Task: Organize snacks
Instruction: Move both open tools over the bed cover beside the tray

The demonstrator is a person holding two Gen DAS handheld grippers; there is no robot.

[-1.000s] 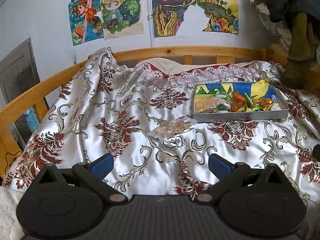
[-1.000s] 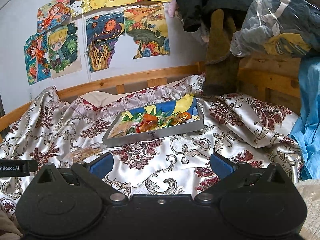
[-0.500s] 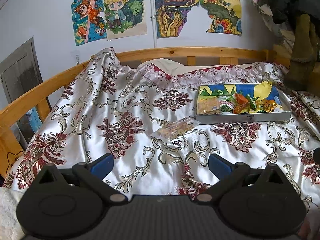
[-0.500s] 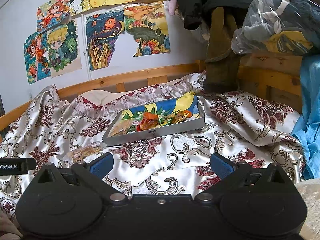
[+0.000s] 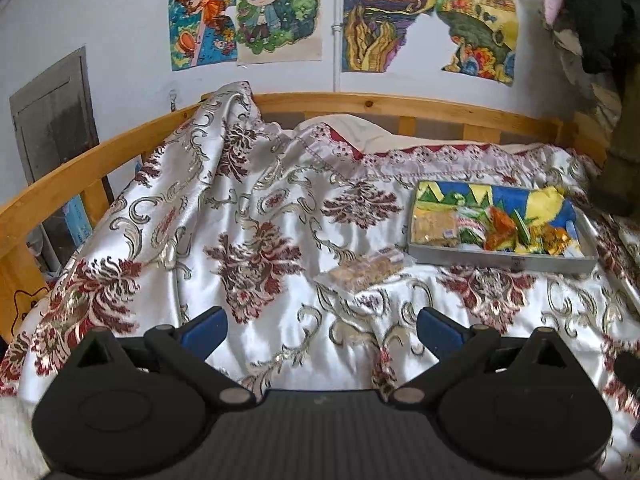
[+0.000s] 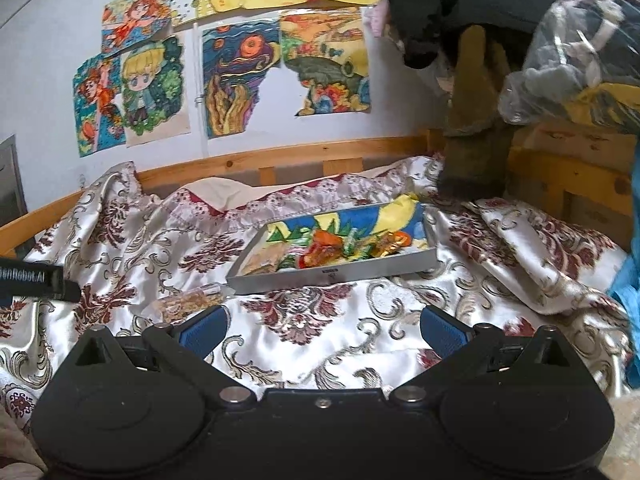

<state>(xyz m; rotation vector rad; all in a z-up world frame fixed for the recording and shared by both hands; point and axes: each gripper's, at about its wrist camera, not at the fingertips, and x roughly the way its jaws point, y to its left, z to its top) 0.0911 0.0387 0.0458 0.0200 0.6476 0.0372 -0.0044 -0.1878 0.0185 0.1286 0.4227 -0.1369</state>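
A flat grey box (image 5: 500, 258) with a colourful lining lies on the bedspread at the right and holds several wrapped snacks (image 5: 496, 228). A clear packet of brown snack bars (image 5: 366, 270) lies loose on the cover just left of the box. My left gripper (image 5: 322, 328) is open and empty, well short of the packet. In the right wrist view the box (image 6: 340, 276) sits mid-frame with the packet (image 6: 186, 304) to its left. My right gripper (image 6: 324, 328) is open and empty, near the box's front wall.
A silver and dark red patterned bedspread (image 5: 248, 240) covers the bed. A wooden rail (image 5: 400, 104) runs along the back and left. Dark clothing (image 6: 472, 8) and a plastic bag (image 6: 580, 48) hang at the right. The left gripper's body (image 6: 32, 282) shows at the left edge.
Both grippers have moved a little forward towards the packet and the box. Both stay open and empty. The packet and the box have not moved.
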